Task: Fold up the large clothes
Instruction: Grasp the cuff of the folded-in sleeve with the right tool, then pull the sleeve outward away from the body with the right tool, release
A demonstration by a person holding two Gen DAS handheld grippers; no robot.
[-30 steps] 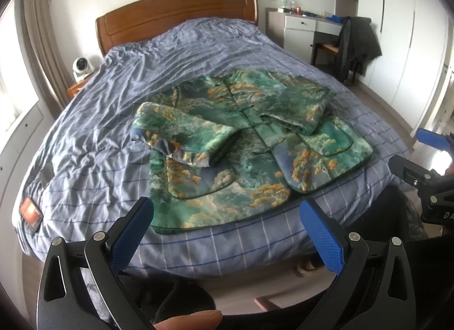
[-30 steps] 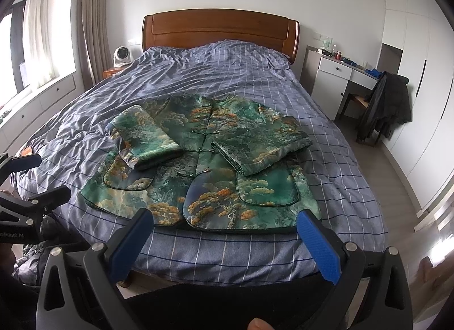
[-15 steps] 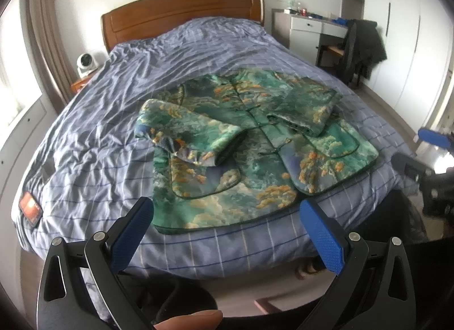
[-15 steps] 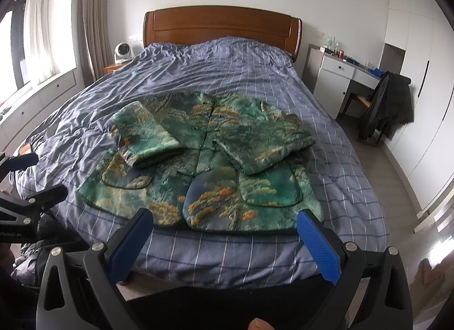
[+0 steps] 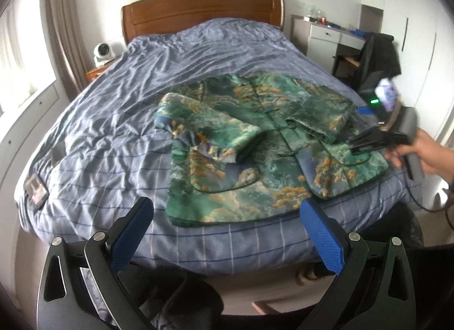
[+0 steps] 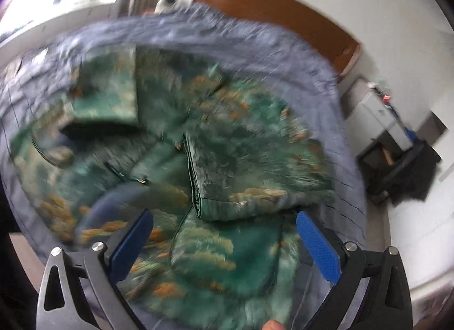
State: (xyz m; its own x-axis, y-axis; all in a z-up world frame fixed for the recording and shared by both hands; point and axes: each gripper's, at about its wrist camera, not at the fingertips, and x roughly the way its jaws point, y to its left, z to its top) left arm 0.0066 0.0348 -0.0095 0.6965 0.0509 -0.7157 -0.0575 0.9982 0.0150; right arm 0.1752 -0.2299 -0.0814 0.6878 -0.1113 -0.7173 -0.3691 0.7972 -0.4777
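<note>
A green patterned jacket point(image 5: 255, 145) with orange and blue patches lies flat on the bed, both sleeves folded in across its front. My left gripper point(image 5: 227, 222) is open and empty, held back from the foot of the bed just short of the jacket's hem. In the left wrist view the right gripper point(image 5: 366, 140) hovers over the jacket's right side, held by a hand point(image 5: 425, 154). The right wrist view is blurred: my right gripper point(image 6: 224, 236) is open, close above the jacket point(image 6: 227, 159) near the folded right sleeve point(image 6: 255, 176) and a lower pocket.
The bed point(image 5: 113, 131) has a blue checked cover and a wooden headboard point(image 5: 198, 9). A white fan point(image 5: 103, 52) sits on a nightstand at the left. A white desk point(image 5: 326, 35) and a chair draped with dark clothing point(image 5: 377, 57) stand at the right.
The right gripper has swung forward and down over the jacket's right side, tilting and blurring its view. The left gripper has shifted a little closer, still open.
</note>
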